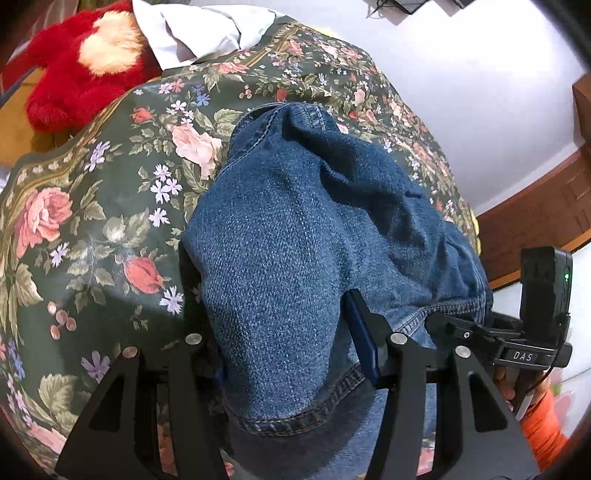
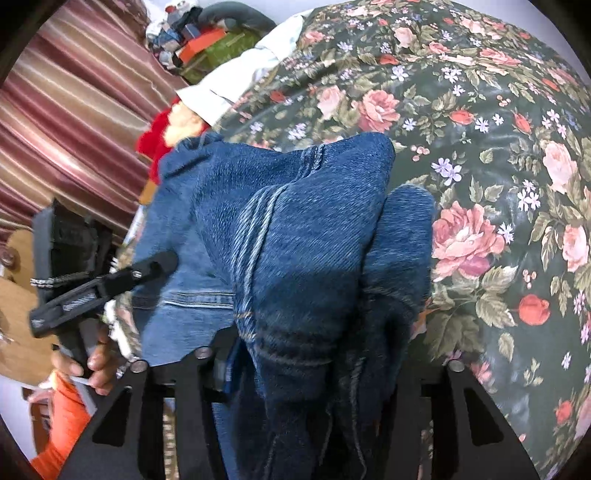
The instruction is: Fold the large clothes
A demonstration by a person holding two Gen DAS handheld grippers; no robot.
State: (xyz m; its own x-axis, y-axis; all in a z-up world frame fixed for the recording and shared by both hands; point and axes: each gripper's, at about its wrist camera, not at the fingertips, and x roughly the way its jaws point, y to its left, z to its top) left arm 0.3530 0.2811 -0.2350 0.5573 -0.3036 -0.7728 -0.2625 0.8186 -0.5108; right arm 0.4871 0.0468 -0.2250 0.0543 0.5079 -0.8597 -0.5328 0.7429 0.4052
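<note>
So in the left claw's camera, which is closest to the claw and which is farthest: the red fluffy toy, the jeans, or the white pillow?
1. Jeans: bunched between the left claw fingers.
2. Red fluffy toy: upper left, beyond the flowered bedspread.
3. White pillow: top, just behind the toy.

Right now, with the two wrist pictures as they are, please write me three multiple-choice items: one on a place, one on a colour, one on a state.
1. Where does the red plush toy lie?
A. On top of the jeans
B. At the far edge of the floral bedspread, beside the white cloth
C. Between the fingers of the left gripper

2. What colour is the ground of the floral bedspread?
A. Dark green
B. Plain white
C. Bright yellow

3. How do the denim jeans lie?
A. Spread flat in one layer
B. Hanging on a hanger
C. Bunched, with layers doubled over each other

Answers:
1 B: the toy sits far back next to the white cloth.
2 A: pink roses stand on dark green.
3 C: the right wrist view shows seams and folds heaped up.
</note>
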